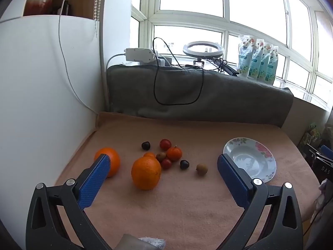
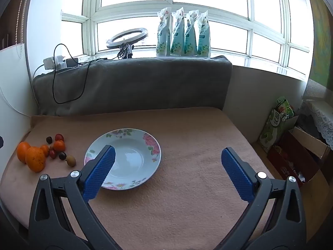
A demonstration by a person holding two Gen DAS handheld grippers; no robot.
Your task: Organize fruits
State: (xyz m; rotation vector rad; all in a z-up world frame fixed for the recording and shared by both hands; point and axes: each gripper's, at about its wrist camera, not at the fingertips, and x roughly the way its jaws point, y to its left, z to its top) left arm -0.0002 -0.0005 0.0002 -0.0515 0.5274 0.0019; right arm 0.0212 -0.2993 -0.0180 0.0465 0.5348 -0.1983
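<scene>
Fruit lies on a pink cloth-covered table (image 1: 187, 198): a large orange (image 1: 146, 174) in the middle, a second orange (image 1: 111, 160) partly behind my left finger, a small tangerine (image 1: 174, 153), red and dark small fruits, and a brown kiwi-like fruit (image 1: 201, 169). An empty floral plate (image 1: 249, 159) sits to the right. My left gripper (image 1: 164, 166) is open and empty above the fruit. In the right wrist view the right gripper (image 2: 167, 160) is open and empty by the plate (image 2: 124, 158); the fruit cluster (image 2: 41, 153) lies far left.
A grey blanket-covered ledge (image 1: 197, 95) backs the table, with cables, a ring light (image 1: 203, 49) and refill pouches (image 1: 258, 60) on the sill. A white panel (image 1: 45, 83) stands left. Boxes and packages (image 2: 291, 141) sit on the floor at right.
</scene>
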